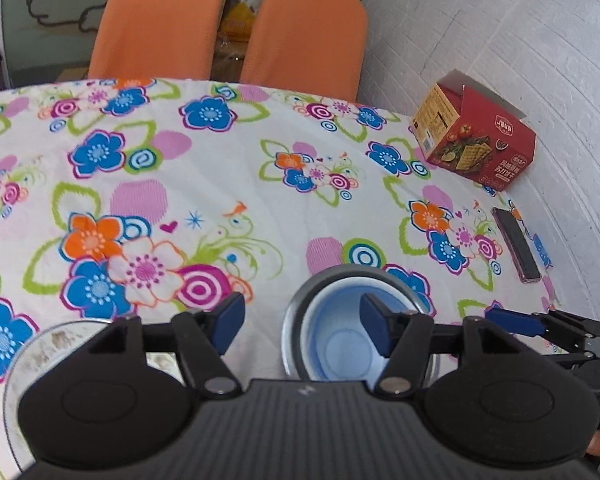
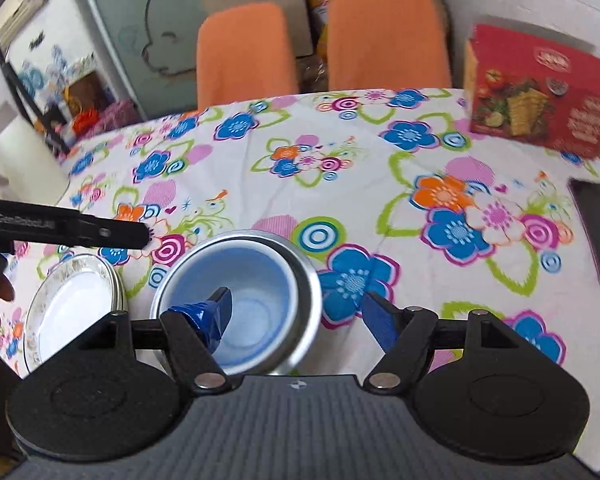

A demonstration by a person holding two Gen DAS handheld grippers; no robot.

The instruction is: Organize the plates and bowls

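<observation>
Two dishes sit on the floral worktop (image 2: 340, 184): a gold-rimmed plate (image 2: 72, 304), then a blue-lined steel bowl (image 2: 240, 300) beside it. Both hand-held grippers, left (image 1: 302, 330) and right (image 2: 296, 318), gape empty; the right's spread fingers straddling the rim could tip the bowl

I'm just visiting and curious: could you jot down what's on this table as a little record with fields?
Surface: round table under a flowered cloth
Bowls: blue bowl nested inside a metal bowl
Plate: white plate with a patterned rim, left of the bowls
Other items: red cracker box, dark phone near the wall
Left tool: open, above the bowls
Right tool: open, one finger over the blue bowl
Behind: two orange chairs
</observation>
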